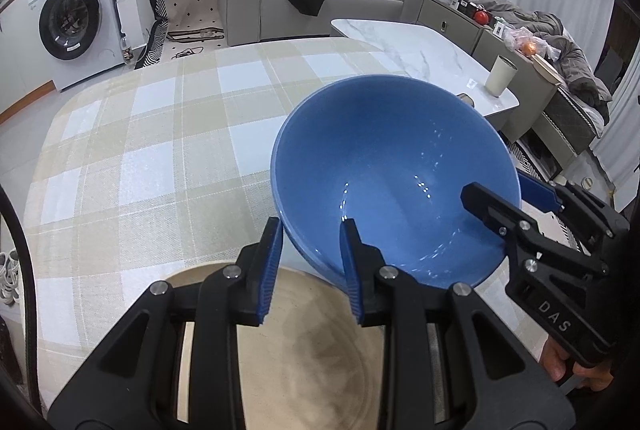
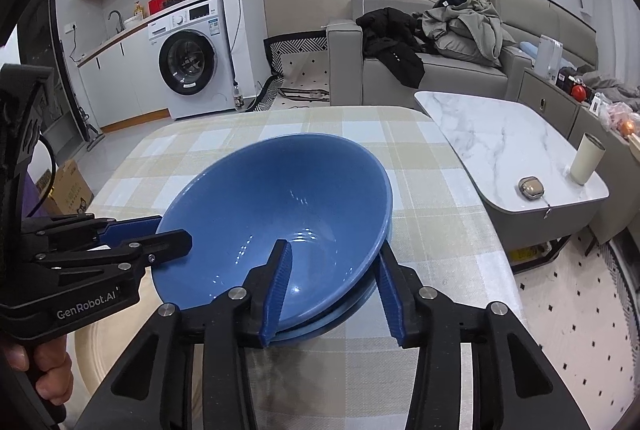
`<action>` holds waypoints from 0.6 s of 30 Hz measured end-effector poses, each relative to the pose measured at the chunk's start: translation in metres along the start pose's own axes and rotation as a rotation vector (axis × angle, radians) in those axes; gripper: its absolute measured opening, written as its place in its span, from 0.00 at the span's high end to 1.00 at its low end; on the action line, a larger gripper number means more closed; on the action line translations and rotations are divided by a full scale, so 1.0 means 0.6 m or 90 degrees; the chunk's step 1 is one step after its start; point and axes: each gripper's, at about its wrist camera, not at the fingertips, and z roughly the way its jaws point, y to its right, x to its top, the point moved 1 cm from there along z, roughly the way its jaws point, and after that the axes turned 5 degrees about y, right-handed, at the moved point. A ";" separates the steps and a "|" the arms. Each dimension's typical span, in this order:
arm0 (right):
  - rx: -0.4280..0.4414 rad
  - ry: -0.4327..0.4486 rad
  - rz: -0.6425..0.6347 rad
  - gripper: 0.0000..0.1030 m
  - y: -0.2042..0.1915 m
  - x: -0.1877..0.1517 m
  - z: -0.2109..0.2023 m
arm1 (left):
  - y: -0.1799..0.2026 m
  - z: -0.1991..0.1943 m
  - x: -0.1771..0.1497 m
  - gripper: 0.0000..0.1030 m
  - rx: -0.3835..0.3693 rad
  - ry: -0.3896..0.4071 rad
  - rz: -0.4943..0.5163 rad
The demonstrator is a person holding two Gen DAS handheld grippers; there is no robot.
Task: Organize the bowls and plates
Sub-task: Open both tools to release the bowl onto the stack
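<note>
Two hand-held grippers are applied to one round blue glazed bowl (image 1: pixel 392 158), from opposite sides of its rim. Both are pitched steeply downward.

The left hand-held gripper (image 1: pixel 311 230) is clenched on the near-left rim, with one blue pad outside the wall and the other inside. The person's left hand (image 2: pixel 44 378) is seen wrapped round its handle.

The right hand-held gripper (image 2: pixel 334 248) is released. Its fingers stand wide apart astride the opposite rim, one inside and one outside, and the wall is not pinched. Only the fingers of the right hand (image 1: pixel 576 370) are visible, at the frame edge.

The bowl is carried tilted above the counter (image 1: pixel 160 150), which is covered with a beige-and-white checked cloth. The mouth is turned up and toward both cameras. In the right wrist view the rim's long axis runs from lower left to upper right.

A round beige plate (image 1: pixel 304 362) lies under the bowl's low edge and is largely masked by the gripper bodies. Contact between bowl and plate cannot be determined. A second blue edge shows beneath the bowl in the right wrist view. Whether it is a foot ring or another bowl cannot be told.
</note>
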 end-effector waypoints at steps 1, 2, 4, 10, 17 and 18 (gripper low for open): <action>0.000 -0.001 0.000 0.56 0.000 -0.001 -0.001 | -0.001 0.002 -0.001 0.75 -0.003 -0.002 -0.001; 0.002 -0.002 0.002 0.54 0.001 -0.002 -0.001 | -0.003 0.005 -0.001 0.74 -0.005 -0.004 -0.004; 0.005 -0.005 0.006 0.51 0.001 -0.003 -0.001 | -0.007 0.008 -0.003 0.72 -0.006 -0.007 -0.008; 0.011 -0.023 0.028 0.49 0.013 -0.009 0.006 | -0.026 0.016 -0.003 0.55 0.001 -0.010 -0.030; 0.022 -0.015 0.059 0.27 0.028 -0.011 0.005 | -0.045 0.011 -0.002 0.41 0.017 -0.006 -0.050; 0.023 -0.014 0.064 0.26 0.030 -0.012 0.005 | -0.048 0.011 -0.001 0.38 0.018 -0.005 -0.053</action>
